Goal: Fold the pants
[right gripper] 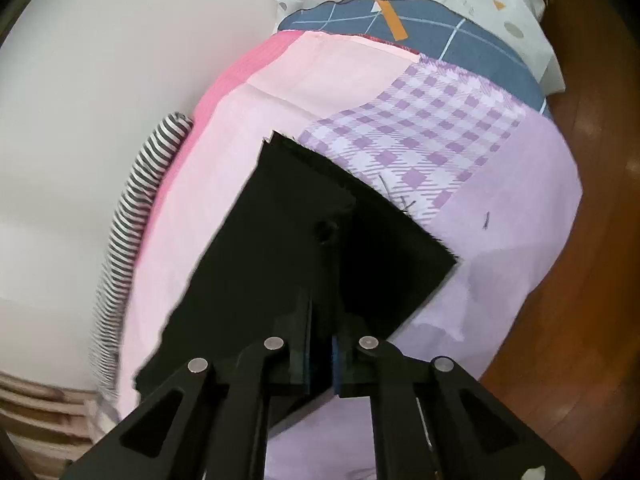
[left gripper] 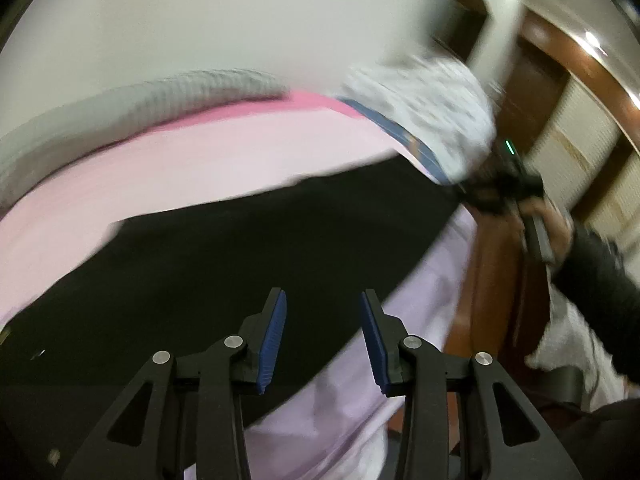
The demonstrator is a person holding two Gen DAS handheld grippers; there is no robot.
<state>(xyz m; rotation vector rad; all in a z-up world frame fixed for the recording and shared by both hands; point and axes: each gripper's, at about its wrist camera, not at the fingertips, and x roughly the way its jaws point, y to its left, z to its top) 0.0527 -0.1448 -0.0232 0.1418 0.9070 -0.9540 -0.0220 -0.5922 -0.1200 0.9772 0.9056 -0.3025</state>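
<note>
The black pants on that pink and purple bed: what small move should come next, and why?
Probably bring the left gripper down onto the black pants and pinch. Its jaws hang open and empty above the cloth, while the right gripper is already shut on the pants' edge.

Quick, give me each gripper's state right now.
Left gripper: open, nothing between the fingers, above the pants.
Right gripper: shut on the pants' edge.
</note>
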